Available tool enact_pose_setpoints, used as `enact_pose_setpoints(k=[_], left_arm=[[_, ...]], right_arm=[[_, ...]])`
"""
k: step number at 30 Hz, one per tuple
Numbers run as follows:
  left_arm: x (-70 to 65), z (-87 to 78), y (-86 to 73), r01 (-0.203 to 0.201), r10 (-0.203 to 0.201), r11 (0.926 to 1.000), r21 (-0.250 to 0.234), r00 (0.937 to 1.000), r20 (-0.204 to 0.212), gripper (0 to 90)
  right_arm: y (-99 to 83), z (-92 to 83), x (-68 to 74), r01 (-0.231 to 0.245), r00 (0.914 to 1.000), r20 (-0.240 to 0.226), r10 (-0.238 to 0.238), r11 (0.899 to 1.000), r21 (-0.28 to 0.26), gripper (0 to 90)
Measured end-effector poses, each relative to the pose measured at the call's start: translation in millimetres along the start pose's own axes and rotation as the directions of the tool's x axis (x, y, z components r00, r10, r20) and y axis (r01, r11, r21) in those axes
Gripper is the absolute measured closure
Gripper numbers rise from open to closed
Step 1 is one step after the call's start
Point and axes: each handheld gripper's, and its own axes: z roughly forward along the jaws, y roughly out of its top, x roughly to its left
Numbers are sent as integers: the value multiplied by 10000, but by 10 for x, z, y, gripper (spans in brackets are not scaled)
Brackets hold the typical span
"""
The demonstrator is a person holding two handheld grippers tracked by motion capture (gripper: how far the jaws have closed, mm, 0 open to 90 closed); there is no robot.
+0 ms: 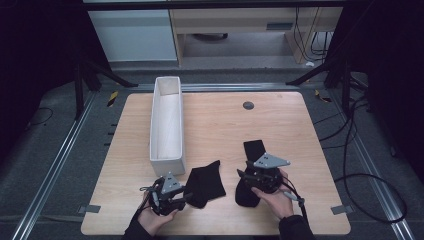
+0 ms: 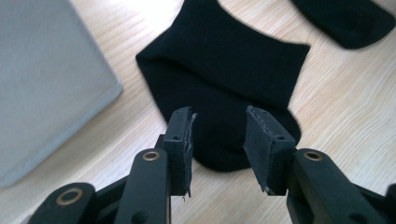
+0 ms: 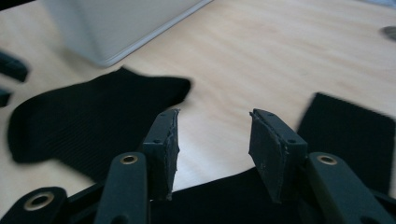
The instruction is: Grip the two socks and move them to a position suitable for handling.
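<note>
Now, starting at the left of the high view, a long white box point(image 1: 167, 120) runs from the far edge of the wooden table point(image 1: 280, 120) toward the person, its near end stopping just short of the left gripper point(image 1: 186, 196). That gripper sits at about seven o'clock on the table, held in the left hand point(image 1: 152, 216), its jaws pointing toward three o'clock at a black sock point(image 1: 205, 184). In the left gripper view the jaws stand apart with nothing pinched; the sock point(image 2: 224, 84) lies flat just beyond and below the tips, its rounded end nearest them, and the box point(image 2: 46, 84) stands at ten o'clock, close to the sock's corner. Bare wood shows between box and sock and along the near edge.

Farther right, a second black sock point(image 1: 251, 167) lies lengthwise at about five o'clock on the table, partly under the right gripper point(image 1: 241, 176), which the right hand point(image 1: 277, 200) holds above it. In the right gripper view the jaws are likewise apart and grip nothing; this sock point(image 3: 355, 135) spreads beneath them and off to three o'clock, while the first sock point(image 3: 88, 126) lies at nine o'clock. The far right half of the table is open wood, apart from a small dark round cap point(image 1: 248, 105) at one o'clock.
</note>
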Motion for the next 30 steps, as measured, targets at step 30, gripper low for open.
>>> enact_pose_setpoints(k=[30], left_arm=[[-81,219,-56,-319,307,9964,787,9994,167,814]], right_arm=[[-150,486,630,1121,9641,-2588,-601,9751,1913,808]])
